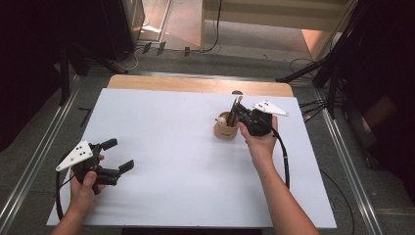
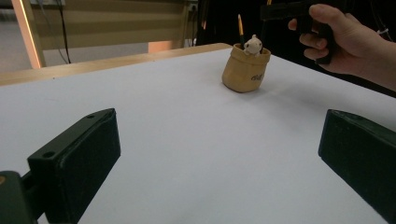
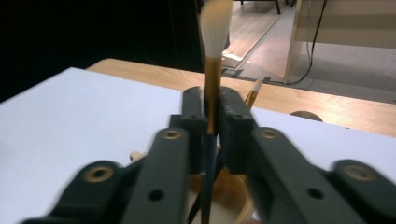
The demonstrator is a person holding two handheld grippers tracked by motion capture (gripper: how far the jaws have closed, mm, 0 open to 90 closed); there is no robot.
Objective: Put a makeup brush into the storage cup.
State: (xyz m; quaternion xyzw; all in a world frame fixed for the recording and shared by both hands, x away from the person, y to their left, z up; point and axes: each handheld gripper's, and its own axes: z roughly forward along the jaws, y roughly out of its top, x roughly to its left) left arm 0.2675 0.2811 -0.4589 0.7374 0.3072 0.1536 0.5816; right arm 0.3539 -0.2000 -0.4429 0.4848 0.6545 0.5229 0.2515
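Lower left of the high view: left gripper (image 1: 121, 155) rests on the white table (image 1: 171, 161), jaws spread wide with nothing between them. Right of centre, the tan pot (image 1: 225, 129) stands upright. Just right of it, the right gripper (image 3: 212, 109) has its jaws around an upright brush (image 3: 214, 70) over the pot; whether the pads press the handle I cannot tell.

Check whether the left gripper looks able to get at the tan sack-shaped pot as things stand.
Probably yes. The left gripper has open, empty jaws, and bare white table lies between it and the pot. The right gripper, with a brush between its jaws, crowds the pot's top, so a side approach looks freest.
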